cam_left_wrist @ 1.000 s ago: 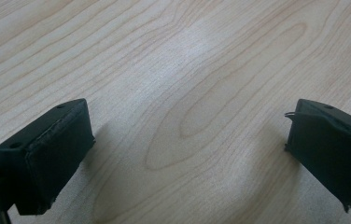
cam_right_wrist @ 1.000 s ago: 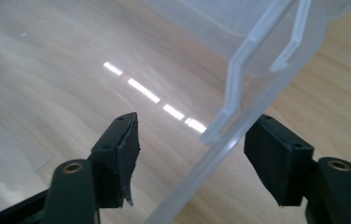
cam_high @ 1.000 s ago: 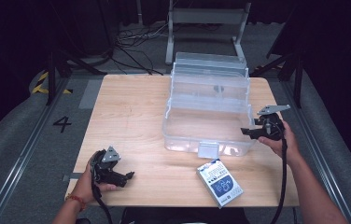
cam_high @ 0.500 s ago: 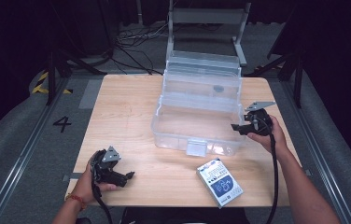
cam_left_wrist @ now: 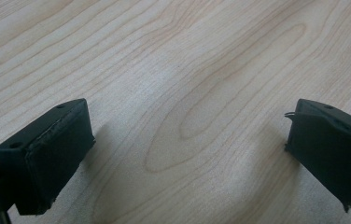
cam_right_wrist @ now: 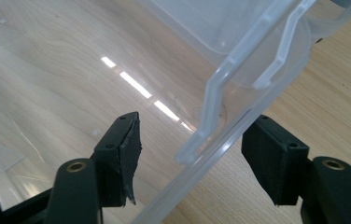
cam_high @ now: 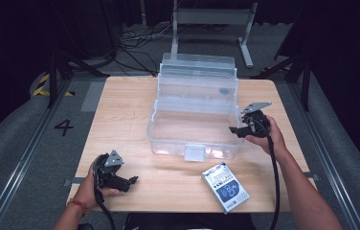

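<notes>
Centrally on the wooden tabletop, a clear plastic box is seen standing open, with its lid raised at the far side and a latch tab at the middle of its near wall. The right gripper is held by the person's right hand against the box's right wall, near the front corner. In the right gripper view, the fingers are seen set apart, one on each side of the clear wall and its rim: the left finger lies inside the box, the right finger outside over bare wood. Neither pad can be seen pressing the plastic; gaps are left on both sides. Light strips are reflected in the box floor.

The left gripper is held by the left hand near the front left corner of the tabletop, well apart from the box. In the left gripper view, its fingers are seen spread wide over bare wood grain, with nothing between them, and they lie low over the surface.

A small white and blue package is seen lying flat near the front edge, just in front of the box's right front corner and tilted relative to the edge. On the floor to the left of the tabletop, a number 4 marking is shown.
</notes>
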{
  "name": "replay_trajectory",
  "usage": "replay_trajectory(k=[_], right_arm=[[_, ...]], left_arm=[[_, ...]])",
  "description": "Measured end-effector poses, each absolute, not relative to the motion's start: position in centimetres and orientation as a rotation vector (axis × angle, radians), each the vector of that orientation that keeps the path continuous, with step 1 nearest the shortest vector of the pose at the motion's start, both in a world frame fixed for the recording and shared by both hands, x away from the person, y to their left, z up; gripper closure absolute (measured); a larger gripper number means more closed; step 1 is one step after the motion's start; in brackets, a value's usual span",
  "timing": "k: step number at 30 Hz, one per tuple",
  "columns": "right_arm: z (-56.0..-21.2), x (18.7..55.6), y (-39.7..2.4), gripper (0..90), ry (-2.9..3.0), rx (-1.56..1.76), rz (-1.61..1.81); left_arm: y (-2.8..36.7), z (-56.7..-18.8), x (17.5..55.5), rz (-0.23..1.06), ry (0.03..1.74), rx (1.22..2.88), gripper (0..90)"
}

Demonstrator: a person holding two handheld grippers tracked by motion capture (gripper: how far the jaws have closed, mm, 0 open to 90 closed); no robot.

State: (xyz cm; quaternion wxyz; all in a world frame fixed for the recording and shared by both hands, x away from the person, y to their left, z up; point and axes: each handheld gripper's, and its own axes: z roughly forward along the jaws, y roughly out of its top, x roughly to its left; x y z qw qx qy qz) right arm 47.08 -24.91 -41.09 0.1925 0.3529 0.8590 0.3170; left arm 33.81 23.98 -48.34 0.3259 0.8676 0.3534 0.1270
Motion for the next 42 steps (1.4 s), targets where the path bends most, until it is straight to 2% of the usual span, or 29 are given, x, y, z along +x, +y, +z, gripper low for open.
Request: replay_trajectory(k=[5,18,29,31,32,38,42], right_arm=[[-41.0,47.3,-25.2,38.4,2.434,0.986,0.909],[-40.6,47.6,-25.8,46.3,2.474,0.994,0.915],[-40.4,47.2,-26.2,47.2,2.499,0.979,0.897],[-40.4,47.2,-26.3,45.3,2.491,1.002,0.916],[-40.5,47.1,-26.4,29.1,2.463,1.022,0.911],[-39.3,45.8,-27.3,25.0,2.375,1.068,0.944],[-37.5,42.9,-28.7,23.6,2.315,1.034,0.987]], left_arm=[[23.9,-48.4,33.8,0.326,0.932,2.269,0.6],[24.0,-48.3,33.8,0.333,0.927,2.275,0.6],[24.0,-48.3,33.8,0.333,0.926,2.275,0.6],[24.0,-48.3,33.8,0.333,0.926,2.275,0.6],[24.0,-48.4,33.8,0.328,0.93,2.271,0.6],[24.0,-48.3,33.8,0.334,0.927,2.275,0.6],[24.0,-48.3,33.8,0.334,0.927,2.275,0.6]])
